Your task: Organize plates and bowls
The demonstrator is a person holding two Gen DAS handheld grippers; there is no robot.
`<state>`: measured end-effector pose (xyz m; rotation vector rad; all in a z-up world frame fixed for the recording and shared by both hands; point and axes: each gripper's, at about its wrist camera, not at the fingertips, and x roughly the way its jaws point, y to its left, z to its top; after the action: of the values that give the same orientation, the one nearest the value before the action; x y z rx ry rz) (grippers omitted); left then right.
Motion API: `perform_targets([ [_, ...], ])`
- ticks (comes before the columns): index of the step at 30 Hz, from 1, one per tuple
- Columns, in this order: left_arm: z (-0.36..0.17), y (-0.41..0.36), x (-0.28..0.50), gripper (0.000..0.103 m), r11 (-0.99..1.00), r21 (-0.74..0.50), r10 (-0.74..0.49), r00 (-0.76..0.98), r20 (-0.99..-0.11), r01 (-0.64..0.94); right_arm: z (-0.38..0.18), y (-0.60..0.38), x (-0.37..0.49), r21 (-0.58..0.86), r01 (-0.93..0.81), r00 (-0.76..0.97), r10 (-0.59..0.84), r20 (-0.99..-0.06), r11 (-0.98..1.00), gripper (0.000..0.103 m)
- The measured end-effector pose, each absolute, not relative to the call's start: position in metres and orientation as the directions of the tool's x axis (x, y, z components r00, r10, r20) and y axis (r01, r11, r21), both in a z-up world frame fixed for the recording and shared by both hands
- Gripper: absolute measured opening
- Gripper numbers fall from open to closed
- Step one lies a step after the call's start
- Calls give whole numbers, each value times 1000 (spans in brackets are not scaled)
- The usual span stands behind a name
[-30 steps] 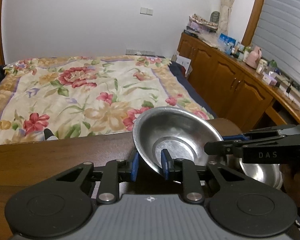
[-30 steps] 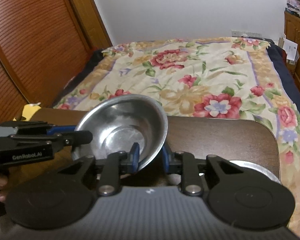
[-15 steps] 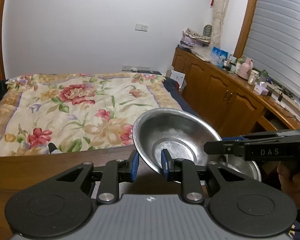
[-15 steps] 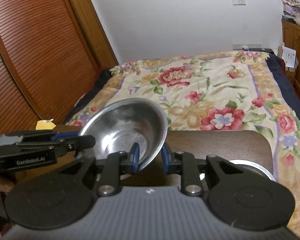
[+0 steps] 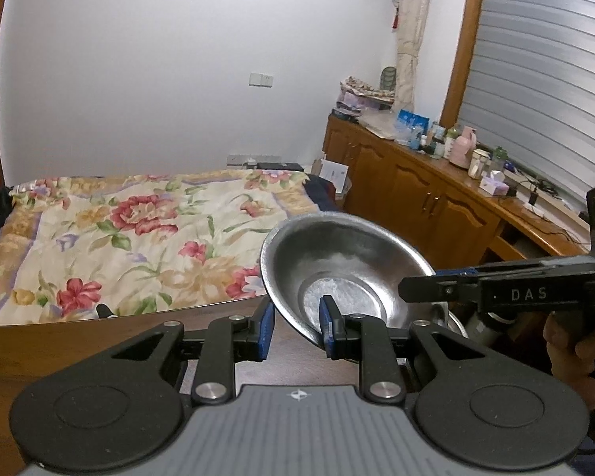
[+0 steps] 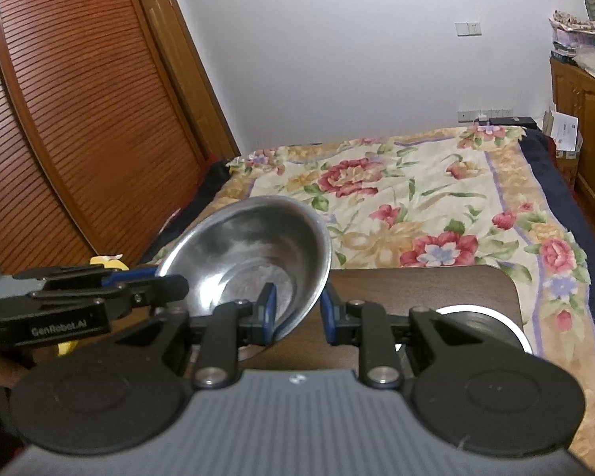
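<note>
Open surface [image 6: 424,289] ahead of the bowl [image 6: 254,261]; a plate [image 6: 492,323] near its right edge; possibly stacked bowls [image 5: 454,323] underneath, largely hidden. Other gripper [image 6: 170,291] crowding the left.

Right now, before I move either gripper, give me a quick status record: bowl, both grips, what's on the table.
held item: steel bowl, tilted, over the wooden table
left gripper: closed on the bowl's rim
right gripper: closed on the same bowl's rim, at another spot
on table: second metal dish, on the right gripper's side
background: bed with floral cover
</note>
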<state>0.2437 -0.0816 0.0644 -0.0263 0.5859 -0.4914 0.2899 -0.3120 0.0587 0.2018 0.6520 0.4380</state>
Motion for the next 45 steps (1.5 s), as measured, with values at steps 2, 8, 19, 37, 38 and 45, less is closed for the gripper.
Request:
perform_targets([
  [2,67,-81,238,26,881,-161,-458,721,-520,444,62,-313,284,312,-329,715,451,-535,891,26],
  [8,69,-78,220,26,876,-157,-467,720,-514,456,64,-317,270,318,-325,713,452,-536,891,26],
  [19,57,-77,188,26,865,-159,-481,694,-536,476,47,-319,238,336,-307,694,451,-561,890,26],
  [37,32,-70,126,27,837,-212,-531,655,-538,504,16,-316,181,394,-313,646,498,-579,864,26],
  [38,31,-70,124,27,838,-208,-529,656,-539,505,15,-316,178,393,-315,646,498,-578,864,26],
  [45,18,-68,111,27,832,-218,-536,636,-556,510,7,-321,159,431,-321,636,529,-561,843,26],
])
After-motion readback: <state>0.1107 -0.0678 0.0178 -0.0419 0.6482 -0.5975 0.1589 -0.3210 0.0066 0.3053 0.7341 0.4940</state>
